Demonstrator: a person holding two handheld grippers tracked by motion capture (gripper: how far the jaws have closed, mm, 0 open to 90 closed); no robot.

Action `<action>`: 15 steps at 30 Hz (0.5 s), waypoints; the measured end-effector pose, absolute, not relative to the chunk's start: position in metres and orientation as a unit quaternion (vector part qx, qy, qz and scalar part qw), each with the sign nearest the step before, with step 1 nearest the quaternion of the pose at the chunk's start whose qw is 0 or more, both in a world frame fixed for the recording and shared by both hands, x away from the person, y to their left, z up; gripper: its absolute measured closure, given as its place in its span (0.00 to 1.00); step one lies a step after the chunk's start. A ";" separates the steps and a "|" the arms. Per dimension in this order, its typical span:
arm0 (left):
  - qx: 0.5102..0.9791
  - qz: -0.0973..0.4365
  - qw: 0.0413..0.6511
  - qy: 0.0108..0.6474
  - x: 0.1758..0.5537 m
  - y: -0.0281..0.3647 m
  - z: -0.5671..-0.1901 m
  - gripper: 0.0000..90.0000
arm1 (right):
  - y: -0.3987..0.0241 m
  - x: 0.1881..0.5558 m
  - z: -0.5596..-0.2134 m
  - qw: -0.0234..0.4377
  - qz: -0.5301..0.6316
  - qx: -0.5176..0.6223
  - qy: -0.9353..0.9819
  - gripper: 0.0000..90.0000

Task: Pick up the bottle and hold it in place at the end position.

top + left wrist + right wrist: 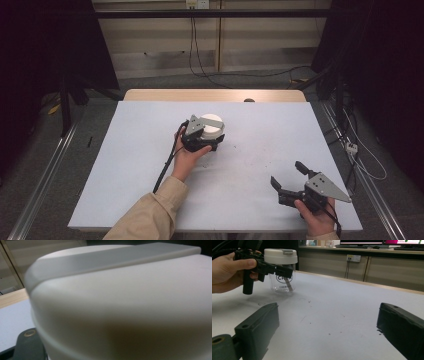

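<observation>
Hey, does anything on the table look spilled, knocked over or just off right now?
Nothing spilled or tipped. The clear jar stands upright with its white lid on, the left gripper at it just under the lid. The only oddity: small dark specks and scuff marks scattered on the white table cover.

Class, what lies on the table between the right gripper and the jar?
Nothing but bare table with small dark specks between right gripper and jar, per the right gripper view.
</observation>
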State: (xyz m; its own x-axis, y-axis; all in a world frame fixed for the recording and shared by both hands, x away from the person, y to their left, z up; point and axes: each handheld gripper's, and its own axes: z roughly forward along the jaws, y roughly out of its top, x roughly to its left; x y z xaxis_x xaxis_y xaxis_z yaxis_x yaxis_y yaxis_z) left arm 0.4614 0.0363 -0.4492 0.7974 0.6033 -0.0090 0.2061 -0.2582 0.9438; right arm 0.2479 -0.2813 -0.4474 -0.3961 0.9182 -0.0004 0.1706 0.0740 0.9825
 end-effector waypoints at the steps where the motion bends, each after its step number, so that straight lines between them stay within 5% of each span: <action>1: 0.772 0.178 0.550 0.264 0.461 0.035 -0.450 0.21 | -0.281 0.248 -0.448 0.350 0.532 0.422 0.645 0.04; 15: 0.779 0.173 0.553 0.241 0.462 0.027 -0.459 0.21 | -0.281 0.248 -0.449 0.350 0.531 0.423 0.646 0.04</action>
State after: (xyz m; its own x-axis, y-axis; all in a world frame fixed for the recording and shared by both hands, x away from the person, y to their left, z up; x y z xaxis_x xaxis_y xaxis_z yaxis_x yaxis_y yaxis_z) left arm 0.4620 0.0274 -0.4589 0.8240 0.5666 0.0036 0.1834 -0.2727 0.9444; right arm 0.2479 -0.2808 -0.4485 -0.3974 0.9176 -0.0029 0.1754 0.0791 0.9813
